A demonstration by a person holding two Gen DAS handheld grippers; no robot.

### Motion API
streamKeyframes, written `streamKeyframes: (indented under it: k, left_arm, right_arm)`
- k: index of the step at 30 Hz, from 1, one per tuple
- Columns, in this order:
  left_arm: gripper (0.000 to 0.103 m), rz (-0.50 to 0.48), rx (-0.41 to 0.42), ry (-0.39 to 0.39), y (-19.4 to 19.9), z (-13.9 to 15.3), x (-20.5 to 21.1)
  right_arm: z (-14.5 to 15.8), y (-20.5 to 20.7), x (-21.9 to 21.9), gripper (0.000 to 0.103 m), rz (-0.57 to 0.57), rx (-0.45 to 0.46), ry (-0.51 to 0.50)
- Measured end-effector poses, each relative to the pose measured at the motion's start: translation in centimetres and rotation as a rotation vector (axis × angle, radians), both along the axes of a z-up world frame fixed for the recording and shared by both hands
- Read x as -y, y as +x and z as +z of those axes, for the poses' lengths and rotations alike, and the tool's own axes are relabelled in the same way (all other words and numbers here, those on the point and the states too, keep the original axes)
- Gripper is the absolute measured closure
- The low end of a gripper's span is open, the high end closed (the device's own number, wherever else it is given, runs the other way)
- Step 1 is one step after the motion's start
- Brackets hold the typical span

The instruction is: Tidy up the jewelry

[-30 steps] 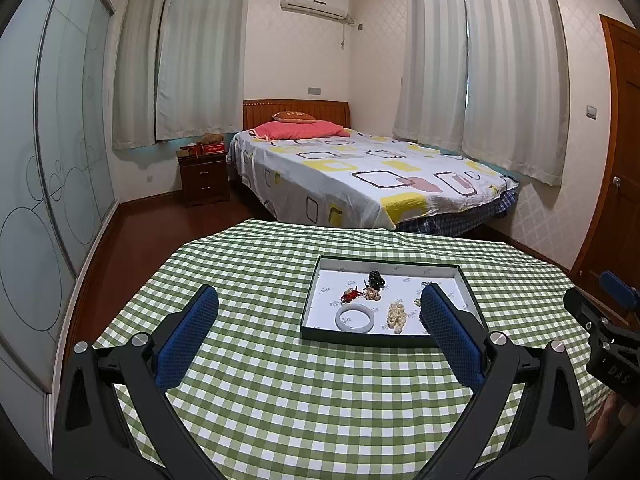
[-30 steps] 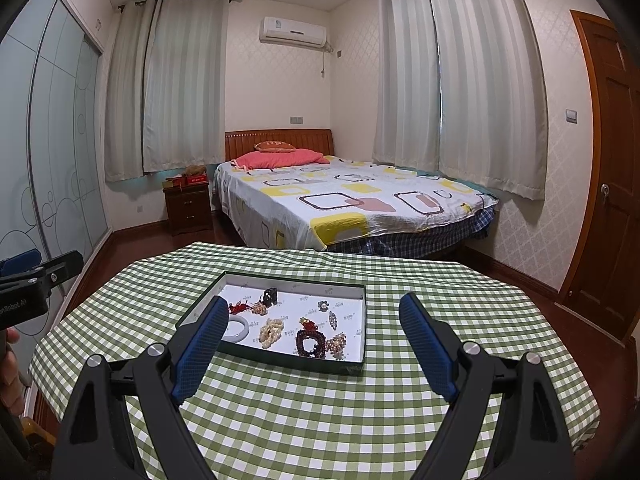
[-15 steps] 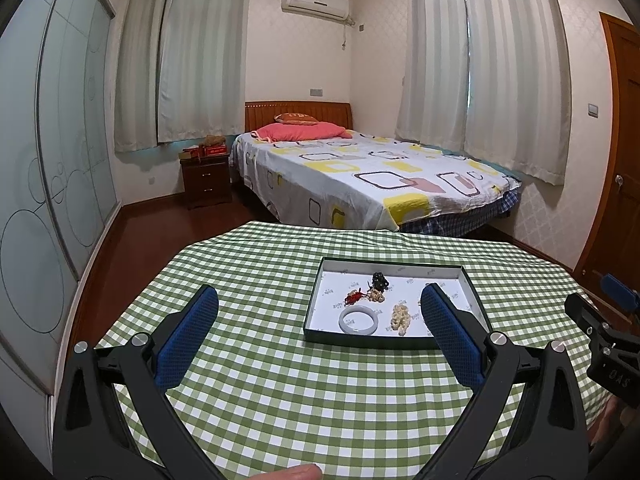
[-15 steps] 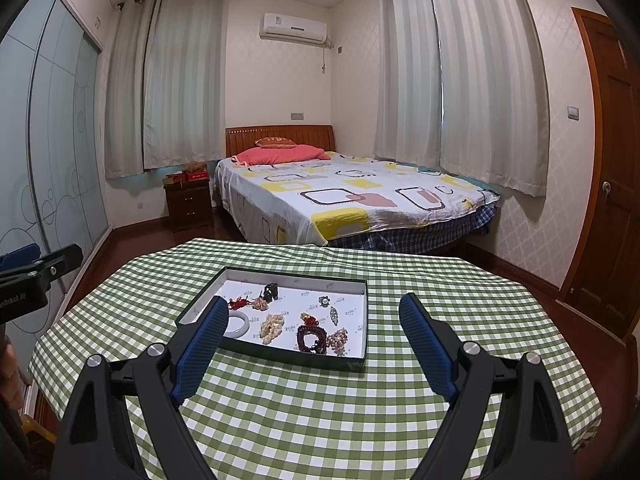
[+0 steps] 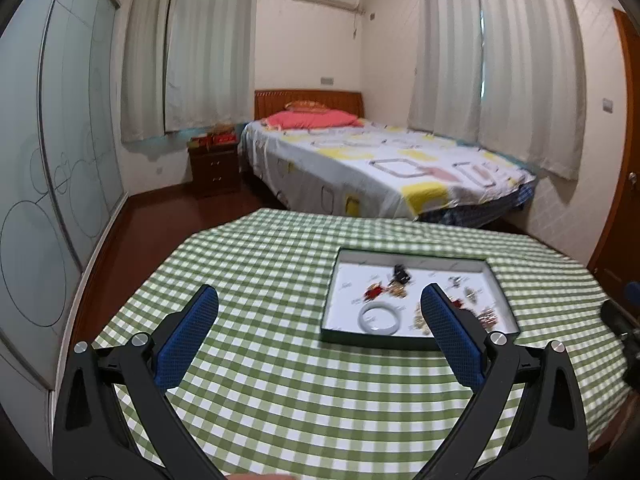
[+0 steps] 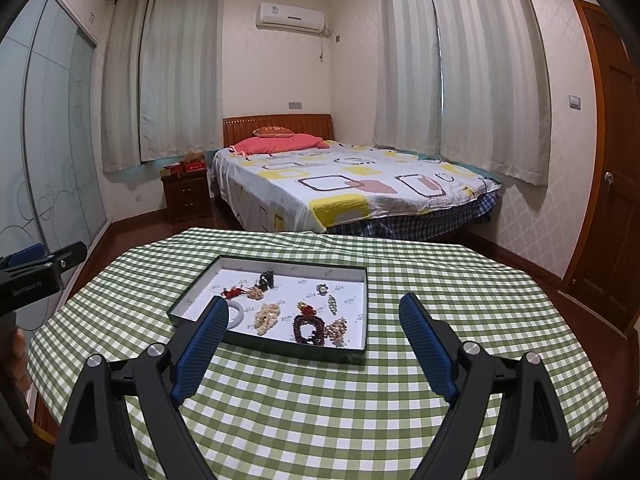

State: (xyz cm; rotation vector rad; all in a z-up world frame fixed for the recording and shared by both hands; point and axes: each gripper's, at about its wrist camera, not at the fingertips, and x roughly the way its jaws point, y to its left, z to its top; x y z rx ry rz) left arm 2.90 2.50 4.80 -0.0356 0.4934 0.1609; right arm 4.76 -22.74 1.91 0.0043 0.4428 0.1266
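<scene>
You are working at a table (image 6: 320, 400) under a green-and-white checked cloth, in a bedroom with a bed (image 6: 348, 192) beyond the far edge, a nightstand (image 6: 186, 192) beside it, a glass-fronted wardrobe (image 5: 48, 184) on the left and a wooden door (image 6: 612, 200) on the right.

The tray (image 6: 192, 300), dark-rimmed with a white floor, sits on the cloth toward the far half. In it lie the jewelry pieces: a pale bangle (image 5: 379, 319), a red piece (image 6: 232, 292), a black piece (image 6: 266, 279), a cream bead cluster (image 6: 267, 317) and a dark red bracelet (image 6: 309, 325).

Your right view shows the whole tray sharply, with your left gripper's body at the left border and a hand (image 6: 18, 356) under it. Your left view is blurred, and a finger hides the tray's near right part.

Your left gripper (image 5: 318, 304) is spread wide with nothing between its fingers. Your right gripper (image 6: 314, 316) is likewise released, holding nothing, its left finger (image 6: 200, 352) overlapping the tray's near left corner in the picture.

Bare cloth lies on all sides of the tray, widest on the near side, and the cloth falls away at the table edges.
</scene>
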Motion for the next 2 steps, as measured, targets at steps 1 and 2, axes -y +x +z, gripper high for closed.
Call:
streamKeyframes:
  k: [1,2]
  left_arm:
    - [0.004,0.008,-0.013,0.000,0.66,-0.61,-0.37]
    - [0.004,0.014,-0.026,-0.002,1.32,-1.23,-0.72]
  right_arm:
    - [-0.45,0.49,0.34,0.019,-0.010,-0.007,-0.001]
    - [-0.70,0.74,0.57,0.019,-0.015,-0.011,0.000]
